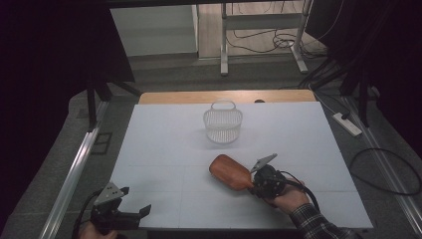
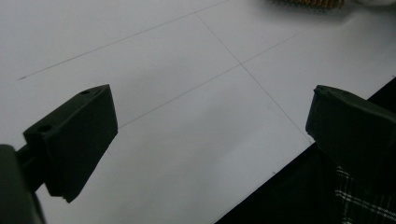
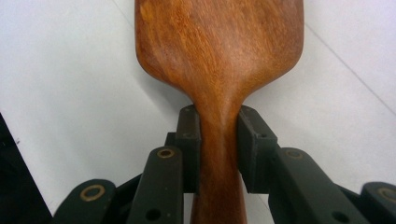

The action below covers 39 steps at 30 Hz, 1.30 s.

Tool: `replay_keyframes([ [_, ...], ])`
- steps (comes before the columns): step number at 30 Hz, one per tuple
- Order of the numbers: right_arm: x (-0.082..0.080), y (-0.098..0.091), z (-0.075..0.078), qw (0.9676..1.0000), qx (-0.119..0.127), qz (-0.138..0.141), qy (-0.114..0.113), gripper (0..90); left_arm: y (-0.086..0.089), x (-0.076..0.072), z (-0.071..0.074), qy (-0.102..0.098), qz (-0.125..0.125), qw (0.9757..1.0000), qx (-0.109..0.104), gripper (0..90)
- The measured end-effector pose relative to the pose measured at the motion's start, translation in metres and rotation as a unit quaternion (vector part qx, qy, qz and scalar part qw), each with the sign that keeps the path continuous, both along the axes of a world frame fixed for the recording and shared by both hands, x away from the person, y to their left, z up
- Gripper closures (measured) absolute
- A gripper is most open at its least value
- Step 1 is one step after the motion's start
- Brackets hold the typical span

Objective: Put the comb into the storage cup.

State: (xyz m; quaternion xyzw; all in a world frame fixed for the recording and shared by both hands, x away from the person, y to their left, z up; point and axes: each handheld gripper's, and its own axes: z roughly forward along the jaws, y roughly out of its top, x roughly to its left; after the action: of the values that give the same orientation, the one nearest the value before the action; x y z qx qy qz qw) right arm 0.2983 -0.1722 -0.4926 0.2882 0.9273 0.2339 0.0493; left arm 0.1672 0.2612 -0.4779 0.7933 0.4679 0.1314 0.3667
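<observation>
The right gripper [image 3: 219, 140] clamps the neck of the wooden brush [image 3: 219, 51], its paddle head stretching ahead of the jaws. The left gripper [image 2: 210, 135] gapes wide over the white table [image 2: 177, 121], holding nothing.

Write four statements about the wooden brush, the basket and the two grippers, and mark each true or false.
1. The right gripper clamps the neck of the brown wooden paddle brush. True.
2. The left gripper holds the brush. False: its jaws stand wide apart over the bare white table sheet.
3. The brush lies inside the white wire basket. False: it is apart from the basket, nearer the person.
4. The basket stands upright on the white sheet. True.
</observation>
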Motion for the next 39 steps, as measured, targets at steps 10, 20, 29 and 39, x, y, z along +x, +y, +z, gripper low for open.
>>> replay_keyframes([
  [10, -0.002, -0.005, 0.009, 0.9996, 0.026, -0.006, -0.011, 72.7, -0.003, 0.005, 0.001, -0.004, 0.0, 1.0, 0.003, 0.0],
  [20, -0.005, -0.009, 0.021, 0.9982, 0.052, -0.006, -0.031, 72.6, -0.013, 0.017, 0.001, -0.012, -0.019, 0.9996, -0.017, 0.0],
  [29, -0.007, -0.012, 0.029, 0.9965, 0.071, -0.008, -0.044, 72.6, -0.027, 0.034, 0.005, -0.008, -0.037, 0.9985, -0.039, 0.0],
  [39, -0.009, -0.016, 0.033, 0.9955, 0.08, -0.009, -0.05, 72.6, -0.043, 0.055, 0.009, -0.009, -0.073, 0.9968, -0.033, 0.0],
])
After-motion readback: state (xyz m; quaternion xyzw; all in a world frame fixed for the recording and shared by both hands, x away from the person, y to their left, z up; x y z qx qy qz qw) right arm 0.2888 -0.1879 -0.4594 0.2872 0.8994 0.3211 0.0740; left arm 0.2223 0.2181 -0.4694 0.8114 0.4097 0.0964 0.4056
